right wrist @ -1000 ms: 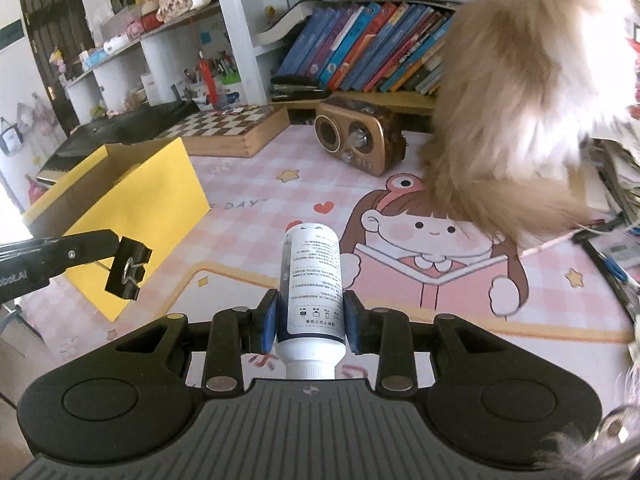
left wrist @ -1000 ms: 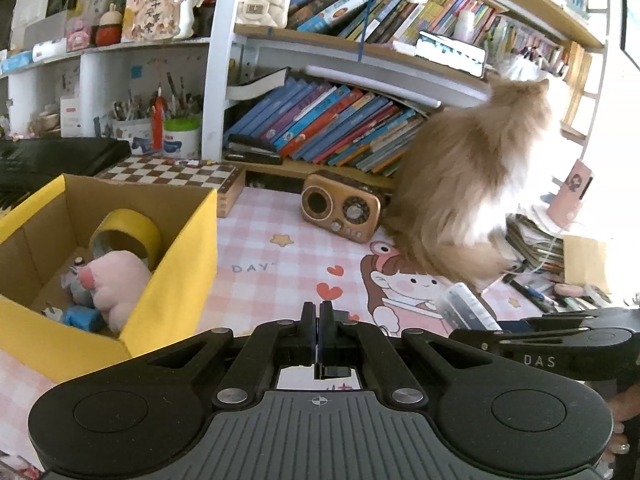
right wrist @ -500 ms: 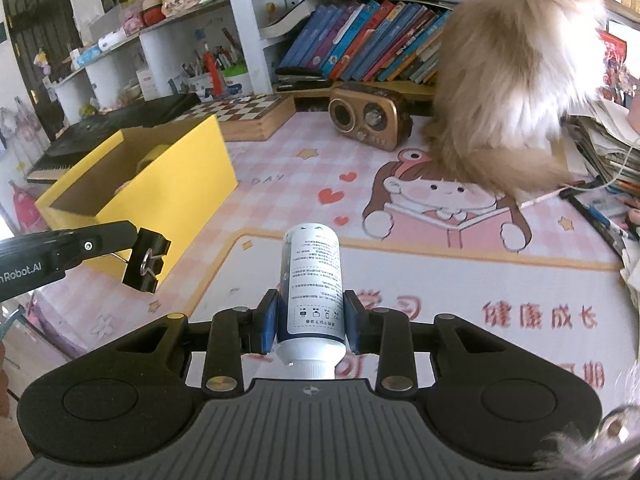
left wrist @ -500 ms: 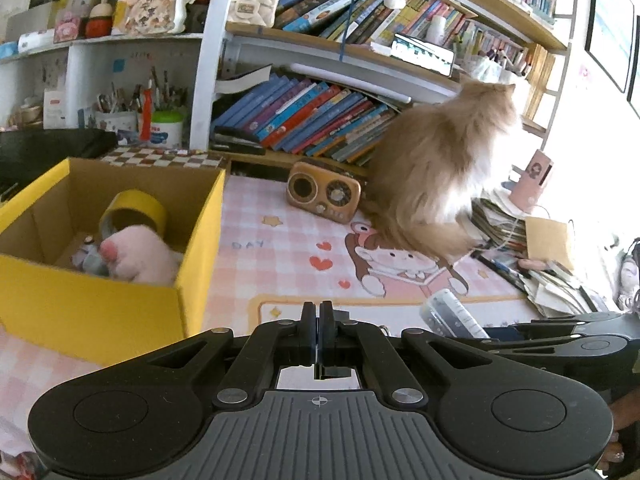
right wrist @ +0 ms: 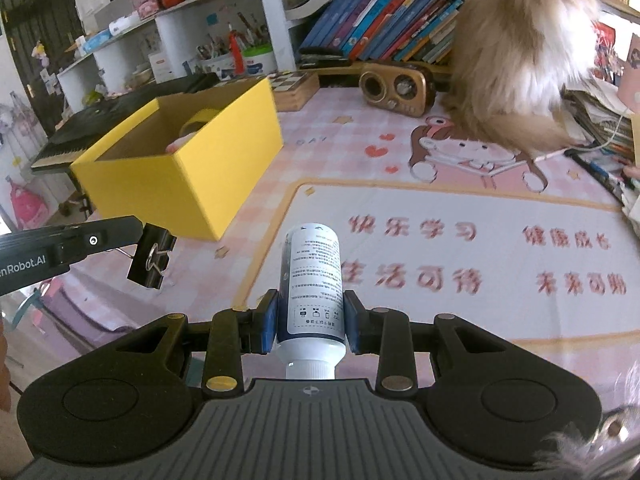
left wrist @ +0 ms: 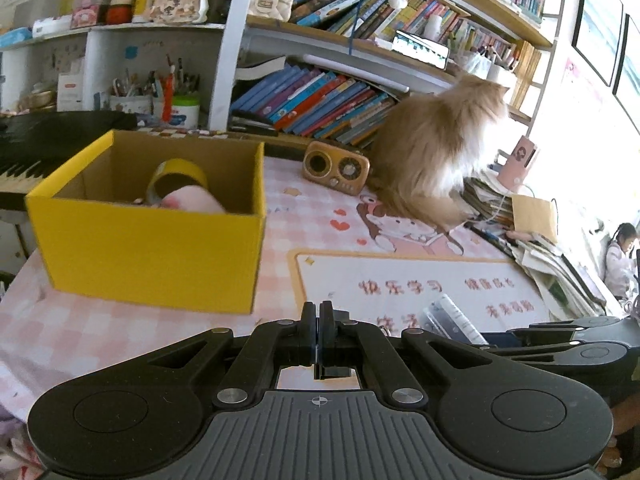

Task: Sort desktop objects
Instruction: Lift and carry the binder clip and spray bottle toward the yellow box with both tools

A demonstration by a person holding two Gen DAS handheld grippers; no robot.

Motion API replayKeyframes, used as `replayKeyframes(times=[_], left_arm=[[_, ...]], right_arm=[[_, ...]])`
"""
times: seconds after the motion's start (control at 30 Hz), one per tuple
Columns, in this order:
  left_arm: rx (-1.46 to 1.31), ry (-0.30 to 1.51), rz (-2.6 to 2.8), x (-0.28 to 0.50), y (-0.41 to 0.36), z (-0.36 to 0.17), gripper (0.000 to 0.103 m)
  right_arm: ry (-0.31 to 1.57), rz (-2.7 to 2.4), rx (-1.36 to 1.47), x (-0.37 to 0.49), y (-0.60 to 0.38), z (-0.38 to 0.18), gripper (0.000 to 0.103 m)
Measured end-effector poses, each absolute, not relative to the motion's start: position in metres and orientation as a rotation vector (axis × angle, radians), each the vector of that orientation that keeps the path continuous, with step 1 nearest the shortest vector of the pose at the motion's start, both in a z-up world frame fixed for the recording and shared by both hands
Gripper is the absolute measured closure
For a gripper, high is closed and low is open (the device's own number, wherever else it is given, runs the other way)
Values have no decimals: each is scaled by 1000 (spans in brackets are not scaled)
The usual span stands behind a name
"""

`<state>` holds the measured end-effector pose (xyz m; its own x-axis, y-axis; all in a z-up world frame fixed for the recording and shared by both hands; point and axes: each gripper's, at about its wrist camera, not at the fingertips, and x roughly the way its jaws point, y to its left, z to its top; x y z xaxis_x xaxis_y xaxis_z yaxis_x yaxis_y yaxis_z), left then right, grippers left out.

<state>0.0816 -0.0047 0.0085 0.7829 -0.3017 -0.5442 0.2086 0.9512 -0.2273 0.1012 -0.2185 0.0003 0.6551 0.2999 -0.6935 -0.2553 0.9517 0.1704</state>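
Left gripper (left wrist: 319,330): jaws pressed together, clamped on black binder clip (right wrist: 151,257).
Right gripper (right wrist: 310,322): narrowly parted, blue pads squeezing white bottle (right wrist: 314,280), cap toward camera.
Yellow box (right wrist: 224,148): open-topped, at 10 o'clock from bottle, on pink desk mat (right wrist: 460,216).
Box contents: tape roll (left wrist: 176,174), pink plush (left wrist: 192,202).
Cat (right wrist: 516,52): at 1 o'clock, beside radio (right wrist: 396,86).

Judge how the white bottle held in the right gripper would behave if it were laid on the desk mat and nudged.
The white bottle looks round and smooth, so on its side it would probably roll. It is tall and narrow; stood upright, it may tip easily. Its glossy label suggests a slippery surface.
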Motion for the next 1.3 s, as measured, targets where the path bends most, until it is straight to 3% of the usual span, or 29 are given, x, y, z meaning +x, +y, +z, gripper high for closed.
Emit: replayKeyframes(times=[0.47,1.3], left_arm=[[-198,612,-208,31,48,6,103],[-271,543,-30,8,110,14,103]], right_arm=[[836,395,28,56,-157,-3,72],[804,598,-89,64,-83,8,72]])
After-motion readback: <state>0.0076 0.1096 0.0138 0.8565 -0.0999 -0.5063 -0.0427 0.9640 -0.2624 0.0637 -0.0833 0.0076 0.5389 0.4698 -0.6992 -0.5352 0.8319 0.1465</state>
